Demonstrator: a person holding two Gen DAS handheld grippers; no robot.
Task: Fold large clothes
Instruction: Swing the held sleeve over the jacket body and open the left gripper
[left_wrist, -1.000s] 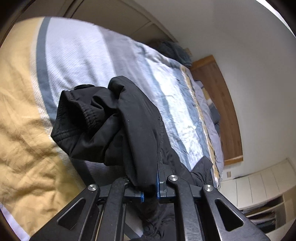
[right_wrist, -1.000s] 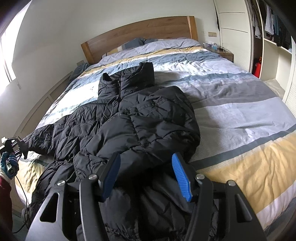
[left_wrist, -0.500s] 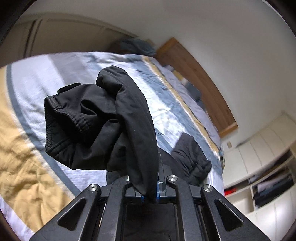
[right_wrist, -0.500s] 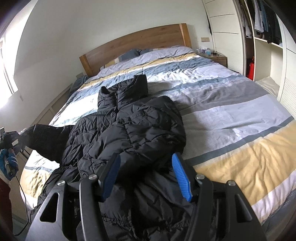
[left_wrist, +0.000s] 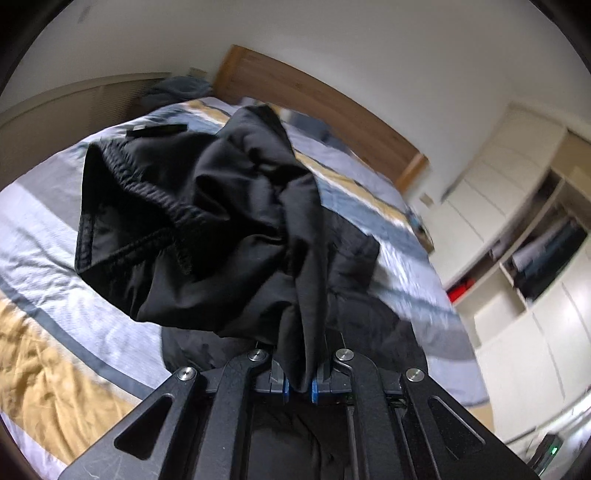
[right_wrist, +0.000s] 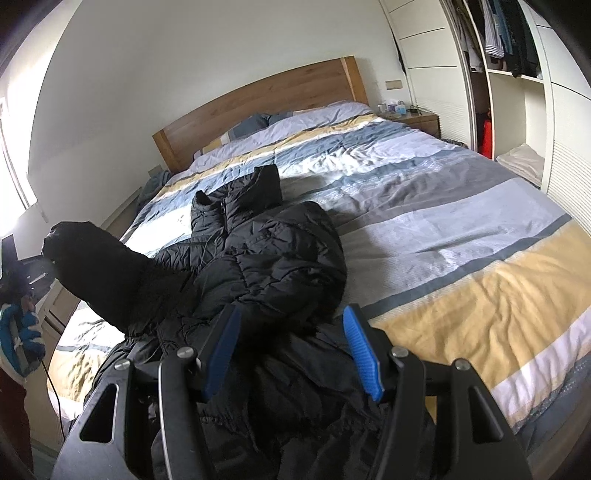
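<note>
A black puffer jacket (right_wrist: 266, 254) lies on the striped bed (right_wrist: 461, 229), collar toward the headboard. My left gripper (left_wrist: 298, 389) is shut on the jacket's left sleeve (left_wrist: 207, 229) near the cuff and holds it up in the air. The raised sleeve (right_wrist: 107, 273) shows at the left of the right wrist view, with the left gripper (right_wrist: 26, 273) behind it. My right gripper (right_wrist: 291, 350) is open and empty, hovering just above the jacket's lower hem.
A wooden headboard (right_wrist: 258, 99) and pillows stand at the far end. An open wardrobe (right_wrist: 517, 74) and a nightstand (right_wrist: 413, 120) are to the right. A low cabinet (left_wrist: 74, 110) runs along the bed's left side.
My left gripper has lifted the sleeve off the bed and swung it up and toward the jacket's body. My right gripper has stayed open over the hem.
</note>
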